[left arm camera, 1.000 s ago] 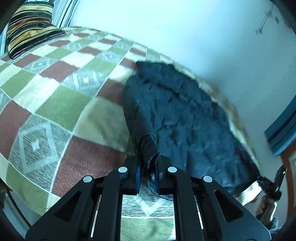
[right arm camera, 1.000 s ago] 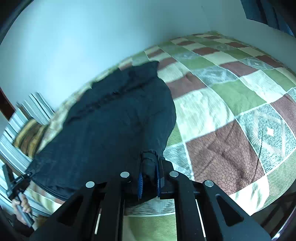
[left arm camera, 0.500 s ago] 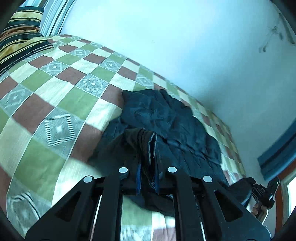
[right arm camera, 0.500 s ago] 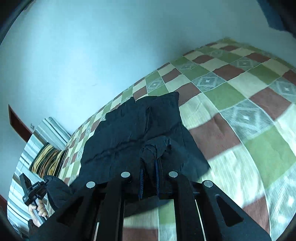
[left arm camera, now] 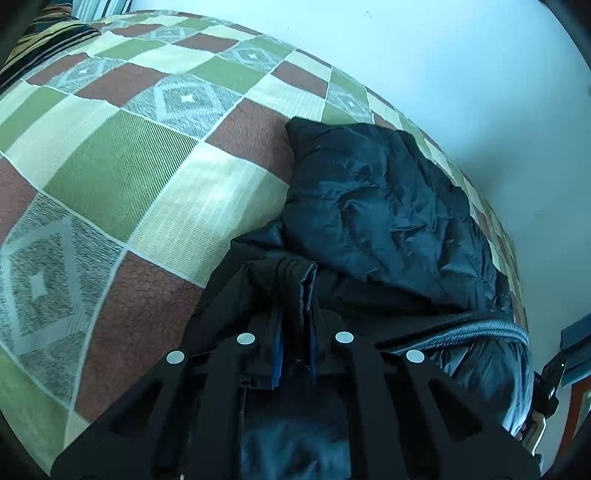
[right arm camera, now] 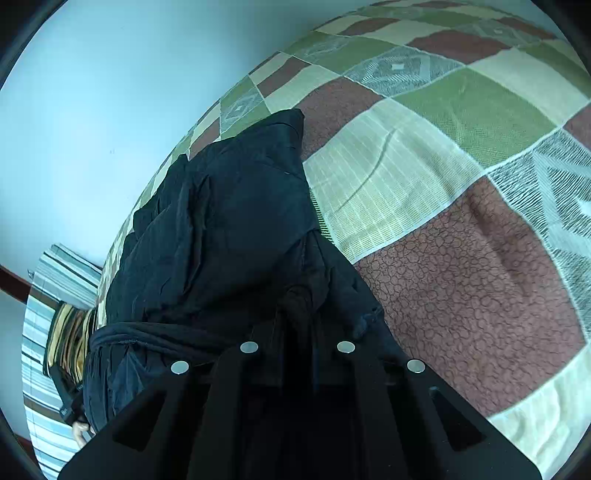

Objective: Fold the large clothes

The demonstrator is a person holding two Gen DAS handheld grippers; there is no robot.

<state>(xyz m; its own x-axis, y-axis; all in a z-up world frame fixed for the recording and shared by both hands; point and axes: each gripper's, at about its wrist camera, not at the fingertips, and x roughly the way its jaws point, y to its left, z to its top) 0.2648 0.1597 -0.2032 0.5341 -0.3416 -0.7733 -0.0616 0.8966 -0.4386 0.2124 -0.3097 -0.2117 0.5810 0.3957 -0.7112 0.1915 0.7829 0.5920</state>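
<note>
A large dark navy padded jacket lies on a checked bedspread. My left gripper is shut on a bunched edge of the jacket, held above the bed, with the cloth draping over the part that lies flat. My right gripper is shut on another bunched edge of the same jacket. A grey lined fold hangs between the two grippers. Each view shows the other gripper small at its edge, partly hidden by cloth.
The bedspread has green, brown and cream squares and spreads wide on both sides. A striped pillow lies at the far left. A pale wall runs along the bed's far side. A striped cushion shows beyond the jacket.
Both grippers have lifted the jacket's near edge and carried it forward over the rest. The jacket now lies doubled, with its near part hanging from my grippers.
</note>
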